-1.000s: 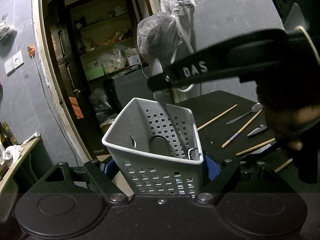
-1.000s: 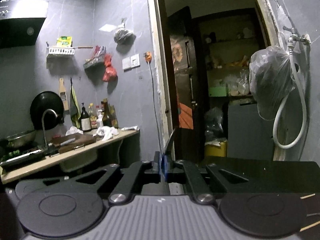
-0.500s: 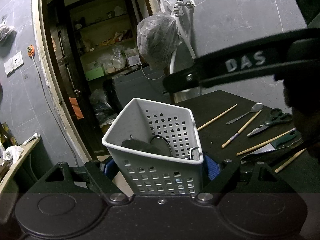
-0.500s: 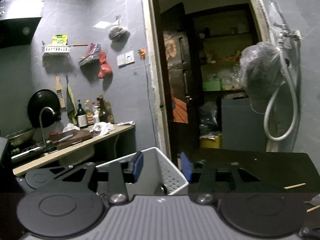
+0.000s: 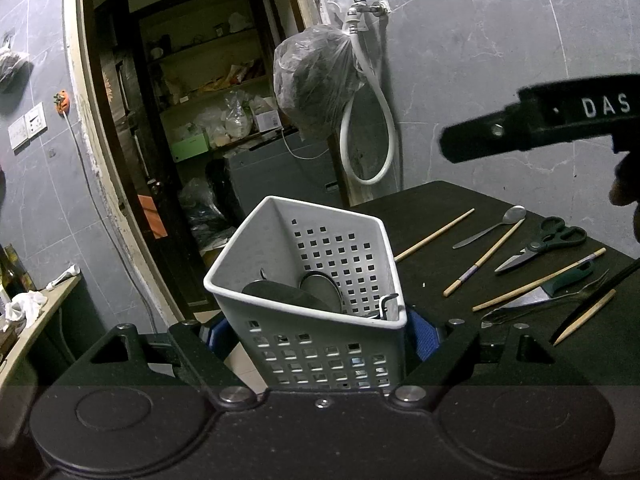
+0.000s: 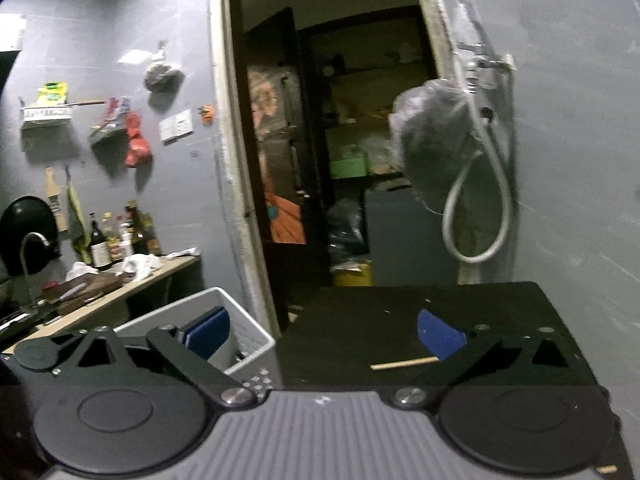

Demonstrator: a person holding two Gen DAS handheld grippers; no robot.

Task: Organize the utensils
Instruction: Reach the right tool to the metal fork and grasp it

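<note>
My left gripper (image 5: 318,334) is shut on the white perforated basket (image 5: 312,264), its blue pads pressed on both sides. Dark utensils (image 5: 288,294) lie inside it. On the black table (image 5: 440,208) to the right lie several wooden chopsticks (image 5: 434,235), a spoon (image 5: 492,226), scissors (image 5: 540,242), a green-handled knife (image 5: 548,288) and a fork (image 5: 548,304). My right gripper (image 6: 322,334) is open and empty above the table, right of the basket (image 6: 248,344); it also shows in the left wrist view (image 5: 540,118). One chopstick (image 6: 404,363) lies below its right finger.
A doorway (image 5: 180,140) to a storeroom is behind the table's left edge. A bagged bundle (image 5: 316,84) and hose hang from a tap on the grey wall. A counter (image 6: 100,292) with bottles and a sink stands at far left.
My right gripper opened, dropping a knife-like utensil into the basket, then drew back to the right and opened wider. The left gripper and basket stayed put.
</note>
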